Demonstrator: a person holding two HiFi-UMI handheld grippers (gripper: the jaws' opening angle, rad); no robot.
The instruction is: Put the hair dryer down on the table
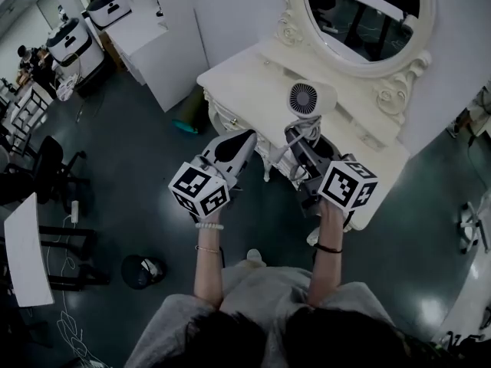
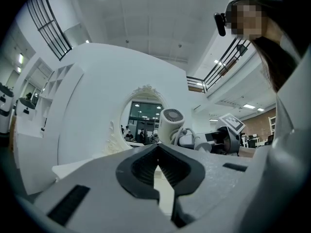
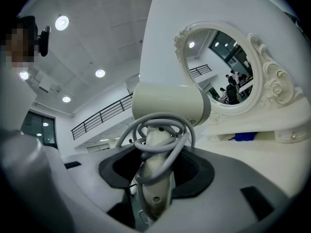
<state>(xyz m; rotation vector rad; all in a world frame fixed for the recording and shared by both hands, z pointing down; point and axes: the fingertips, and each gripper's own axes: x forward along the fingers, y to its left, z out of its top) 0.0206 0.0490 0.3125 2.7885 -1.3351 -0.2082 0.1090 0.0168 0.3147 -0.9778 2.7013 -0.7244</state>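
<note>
My right gripper (image 1: 304,146) is shut on the handle of a cream hair dryer (image 1: 311,100), which it holds upright above the front of the white dressing table (image 1: 244,83). In the right gripper view the hair dryer (image 3: 167,103) stands between the jaws of the right gripper (image 3: 155,174), its grey cord coiled round the handle. To its left my left gripper (image 1: 238,141) is level, its jaws closed together with nothing in them. The left gripper view shows the left gripper (image 2: 156,163) and, beyond its jaws, the hair dryer (image 2: 171,123).
An oval mirror (image 1: 368,14) in an ornate frame stands at the back of the dressing table. A teal object (image 1: 186,126) lies on the floor by the table's left leg. A black round thing (image 1: 142,271) and office chairs (image 1: 42,171) are on the floor at left.
</note>
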